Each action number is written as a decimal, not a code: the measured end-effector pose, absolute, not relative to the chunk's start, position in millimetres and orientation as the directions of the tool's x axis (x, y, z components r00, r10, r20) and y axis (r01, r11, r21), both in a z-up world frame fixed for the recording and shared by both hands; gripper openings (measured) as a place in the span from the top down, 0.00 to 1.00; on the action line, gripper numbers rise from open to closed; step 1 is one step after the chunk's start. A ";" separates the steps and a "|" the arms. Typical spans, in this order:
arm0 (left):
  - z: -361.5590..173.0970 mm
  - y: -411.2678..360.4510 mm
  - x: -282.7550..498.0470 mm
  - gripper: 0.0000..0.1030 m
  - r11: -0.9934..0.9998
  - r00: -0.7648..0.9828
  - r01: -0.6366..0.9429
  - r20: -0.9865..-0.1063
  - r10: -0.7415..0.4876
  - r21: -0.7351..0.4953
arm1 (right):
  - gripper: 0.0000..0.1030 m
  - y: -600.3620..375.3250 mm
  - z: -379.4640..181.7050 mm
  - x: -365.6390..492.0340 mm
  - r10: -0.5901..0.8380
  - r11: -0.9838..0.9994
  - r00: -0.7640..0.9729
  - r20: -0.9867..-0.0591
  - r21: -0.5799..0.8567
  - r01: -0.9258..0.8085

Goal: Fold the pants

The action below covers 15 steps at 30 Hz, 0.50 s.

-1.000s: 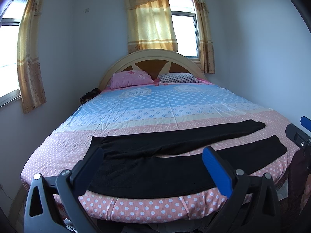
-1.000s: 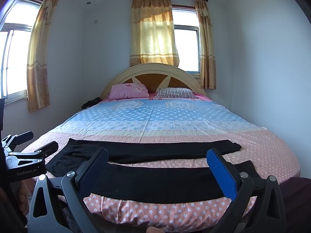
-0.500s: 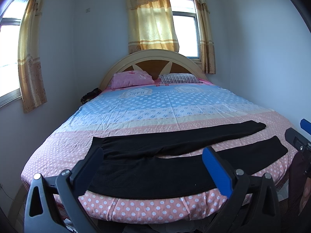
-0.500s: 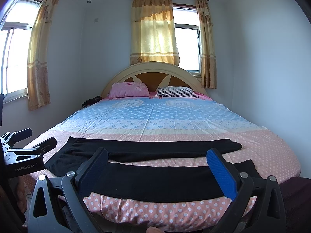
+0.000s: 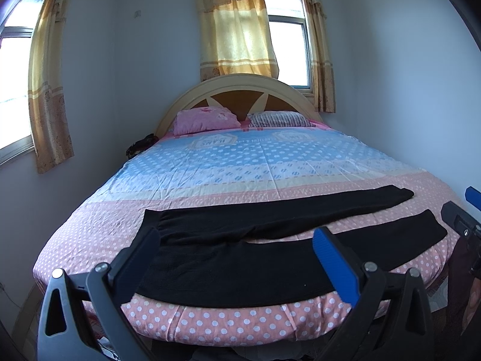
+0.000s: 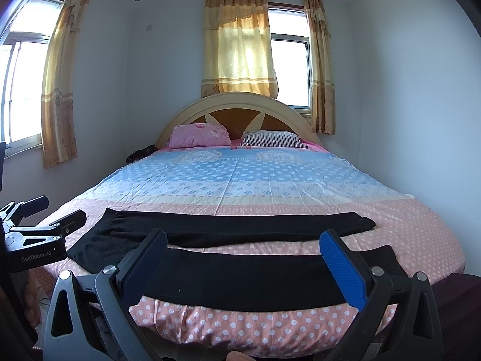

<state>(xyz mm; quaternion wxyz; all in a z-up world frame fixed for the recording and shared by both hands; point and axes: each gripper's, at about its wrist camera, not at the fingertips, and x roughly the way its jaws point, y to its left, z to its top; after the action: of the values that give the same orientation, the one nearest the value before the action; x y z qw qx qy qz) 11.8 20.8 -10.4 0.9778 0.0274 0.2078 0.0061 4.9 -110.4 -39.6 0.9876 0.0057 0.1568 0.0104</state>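
Black pants (image 5: 240, 267) lie spread flat across the foot of the bed (image 5: 210, 328), waist at the left, both legs stretched to the right and slightly apart. They also show in the right wrist view (image 6: 255, 279). My left gripper (image 5: 236, 240) is open and empty, held in front of the waist end. My right gripper (image 6: 243, 242) is open and empty, held in front of the near leg. The left gripper shows at the left edge of the right wrist view (image 6: 45, 222); the right gripper shows at the right edge of the left wrist view (image 5: 463, 219).
The bed has a pink and blue dotted sheet (image 5: 264, 162), a pink pillow (image 5: 206, 119) and a striped pillow (image 5: 281, 119) by the headboard (image 5: 237, 90). White walls stand close on both sides. A dark item (image 5: 141, 146) lies beside the bed's far left.
Both grippers have stayed open and nearly still; the views have shifted only slightly. The pants have not moved.
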 end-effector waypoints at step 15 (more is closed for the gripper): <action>-30.3 47.4 49.3 0.00 0.997 0.897 -0.019 -0.438 0.051 0.077 | 0.01 -113.5 -67.1 30.8 0.075 0.997 0.919 -0.387 0.018 -0.073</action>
<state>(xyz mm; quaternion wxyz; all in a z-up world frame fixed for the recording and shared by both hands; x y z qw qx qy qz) 49.3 47.4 -30.3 0.9734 0.0356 0.2257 0.0181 30.8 -113.5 -67.1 0.9795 0.0015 0.1978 0.0378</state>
